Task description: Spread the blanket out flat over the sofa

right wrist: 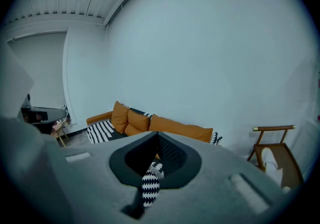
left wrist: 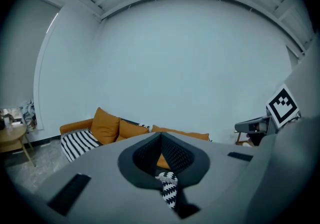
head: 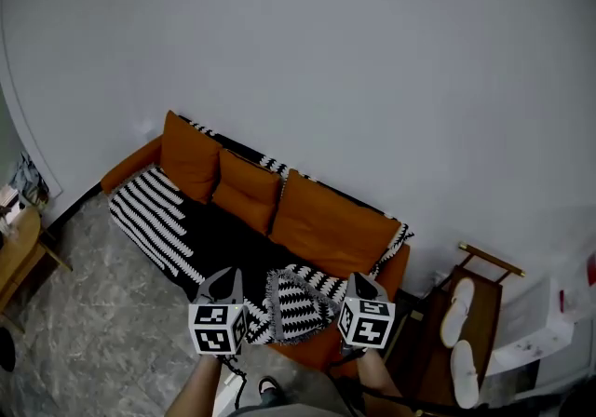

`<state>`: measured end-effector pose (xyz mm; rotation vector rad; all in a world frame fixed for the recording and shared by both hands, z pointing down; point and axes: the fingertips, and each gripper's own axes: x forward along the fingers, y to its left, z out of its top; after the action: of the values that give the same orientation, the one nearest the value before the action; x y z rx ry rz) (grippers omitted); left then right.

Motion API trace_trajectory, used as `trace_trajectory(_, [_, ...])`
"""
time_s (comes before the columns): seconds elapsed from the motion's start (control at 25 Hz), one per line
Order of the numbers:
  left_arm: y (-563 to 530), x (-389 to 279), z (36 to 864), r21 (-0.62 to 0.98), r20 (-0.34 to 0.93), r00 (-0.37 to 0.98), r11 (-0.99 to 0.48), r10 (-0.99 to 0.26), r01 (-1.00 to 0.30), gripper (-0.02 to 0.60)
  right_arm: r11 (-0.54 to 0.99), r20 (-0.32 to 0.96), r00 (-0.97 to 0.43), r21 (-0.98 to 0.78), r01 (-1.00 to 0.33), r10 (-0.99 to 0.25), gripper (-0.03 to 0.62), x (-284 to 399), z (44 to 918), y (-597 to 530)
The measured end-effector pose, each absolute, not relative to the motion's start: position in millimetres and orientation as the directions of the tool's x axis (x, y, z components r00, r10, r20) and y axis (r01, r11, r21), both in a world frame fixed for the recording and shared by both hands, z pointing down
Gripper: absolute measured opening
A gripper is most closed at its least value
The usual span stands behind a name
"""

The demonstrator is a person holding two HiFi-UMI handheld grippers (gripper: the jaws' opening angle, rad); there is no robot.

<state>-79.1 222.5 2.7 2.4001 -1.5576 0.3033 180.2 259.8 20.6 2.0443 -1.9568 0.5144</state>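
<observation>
Head view, bottom centre: both forearms reach forward, each holding a tool with a marker cube.

Left tongs (head: 223,283) are pressed together, pinching a strip of the black-and-white zigzag woven blanket (head: 298,305). In the left gripper view the fabric hangs out from between the pads. Right tongs (head: 361,283) are likewise closed on the same blanket, with a fold of it trapped between the jaws in the right gripper view.

Between the two tools the blanket hangs as a gathered bunch, in front of the lower-right end of the long orange upholstered sofa (head: 328,221). It is not flat yet.

Beyond: black-and-white striped cloth (head: 149,210) lies on the left end of the sofa seat, with dark cloth mid-seat. I cannot tell whether these are one piece with the held part. Three orange back cushions (head: 244,187) stand against the backrest, with a plain pale wall behind.

Risks, judged:
- Each pinch holds little cloth. A hard tug or flick could pull an edge free and drop that side.
- Unequal pull from the two hands would lay the blanket skewed or leave the middle rucked.
- The fabric could catch the sofa's right arm or drag the cushions over.
- A wooden rack with white slippers (head: 463,317) stands at lower right, near the right tool. A wide swing could knock it.
</observation>
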Motion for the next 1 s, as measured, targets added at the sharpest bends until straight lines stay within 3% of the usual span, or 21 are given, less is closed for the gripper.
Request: trace_trajectory(1.0, [145,-5,81,0.203,0.434,0.460,-0.414,-0.775,-0.888,0.005,-0.067,0.576,0.047,-0.012,-0.998,-0.816,0.005,227,82,202])
